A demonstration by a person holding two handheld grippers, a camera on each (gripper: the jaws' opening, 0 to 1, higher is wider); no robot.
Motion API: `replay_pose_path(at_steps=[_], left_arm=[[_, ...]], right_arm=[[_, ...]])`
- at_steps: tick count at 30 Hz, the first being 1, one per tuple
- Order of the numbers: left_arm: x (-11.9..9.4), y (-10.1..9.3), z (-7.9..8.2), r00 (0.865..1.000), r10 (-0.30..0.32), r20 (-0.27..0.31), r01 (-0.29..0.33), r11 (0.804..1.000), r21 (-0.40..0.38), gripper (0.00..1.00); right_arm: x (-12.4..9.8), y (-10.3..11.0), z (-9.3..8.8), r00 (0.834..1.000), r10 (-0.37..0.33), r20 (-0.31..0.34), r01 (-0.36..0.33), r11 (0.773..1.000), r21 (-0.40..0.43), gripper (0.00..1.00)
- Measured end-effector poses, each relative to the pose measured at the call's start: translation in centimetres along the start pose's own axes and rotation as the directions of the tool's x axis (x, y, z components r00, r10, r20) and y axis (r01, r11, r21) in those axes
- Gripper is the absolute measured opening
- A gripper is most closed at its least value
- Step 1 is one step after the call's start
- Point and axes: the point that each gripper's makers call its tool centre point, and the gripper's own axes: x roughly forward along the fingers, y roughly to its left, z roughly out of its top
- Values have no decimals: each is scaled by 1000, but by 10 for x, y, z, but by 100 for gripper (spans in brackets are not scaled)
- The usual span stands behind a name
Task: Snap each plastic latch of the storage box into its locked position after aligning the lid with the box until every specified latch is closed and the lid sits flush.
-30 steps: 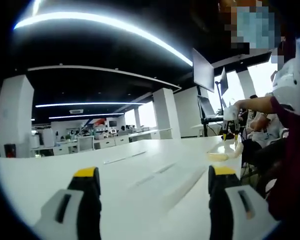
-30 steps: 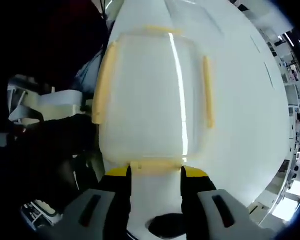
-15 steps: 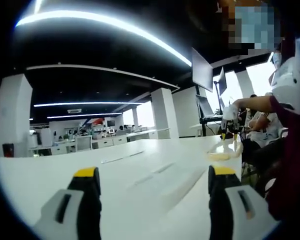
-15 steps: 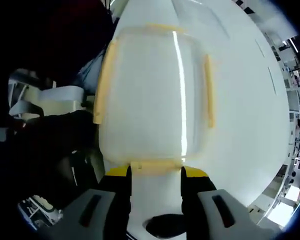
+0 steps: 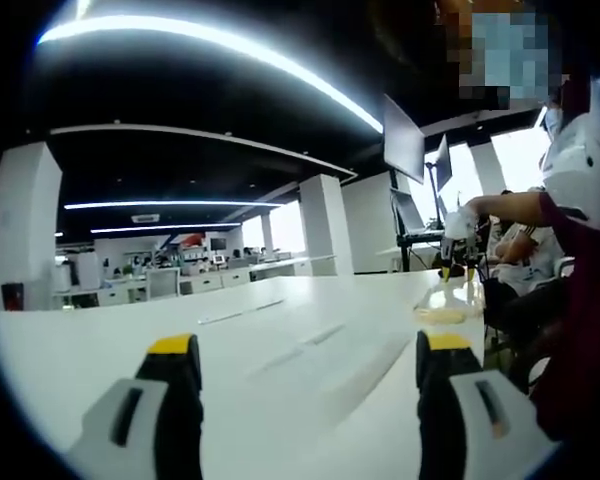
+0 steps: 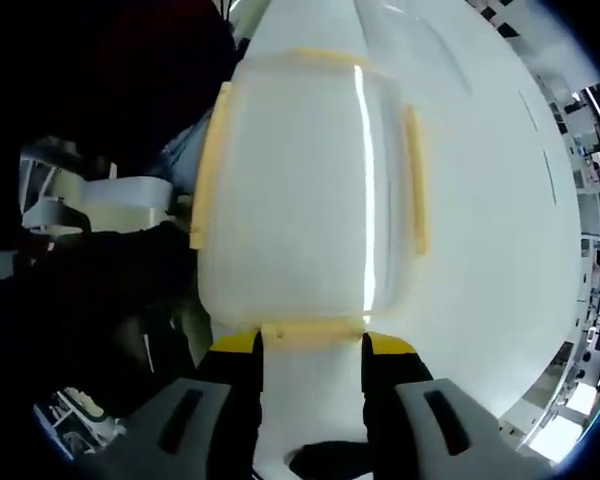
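Note:
The storage box [image 6: 305,190] sits on the white table with its translucent lid on. Yellow latches run along its left side [image 6: 210,160], right side [image 6: 415,180] and far end [image 6: 315,57]. A near latch [image 6: 313,330] lies between the jaws of my right gripper [image 6: 313,347]. The jaws touch its two ends and are shut on it. My left gripper [image 5: 305,350] hovers open over bare table, holding nothing. In the left gripper view, a hand holds the right gripper [image 5: 460,270] above the box [image 5: 442,310] at the far right.
The white table [image 5: 280,345] stretches away from the left gripper. A person sits at the table's right edge [image 5: 580,300]. Monitors on a stand [image 5: 408,140] rise behind the box. A dark gap and chair parts [image 6: 100,210] lie left of the box.
The right gripper view has tilted slightly, with the near latch staying fixed between the jaws. The left gripper view has barely shifted.

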Motion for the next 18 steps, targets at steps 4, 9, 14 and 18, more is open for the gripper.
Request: replay_pose_path(at_steps=[4,9,14,18], left_arm=[[1,0,-1,1000,-2,-1,2,1000,-2,88],[2,1,-2,1000,-4,1,4,1000,-5,88],[1,1,-2,1000,-1,3,1,1000,-6,88],[0,2,-3,1000,1,3,-1,1000,-6,88]], right_arm=[[0,1,6,1000,5,3,-5,1000,1,37],[0,1,12,1000,8,6,-8,1000,5,37],[0,1,15,1000,9,7,-9,1000,1,37],[0,1,19,1000,11,8,-11,1000,5,37]])
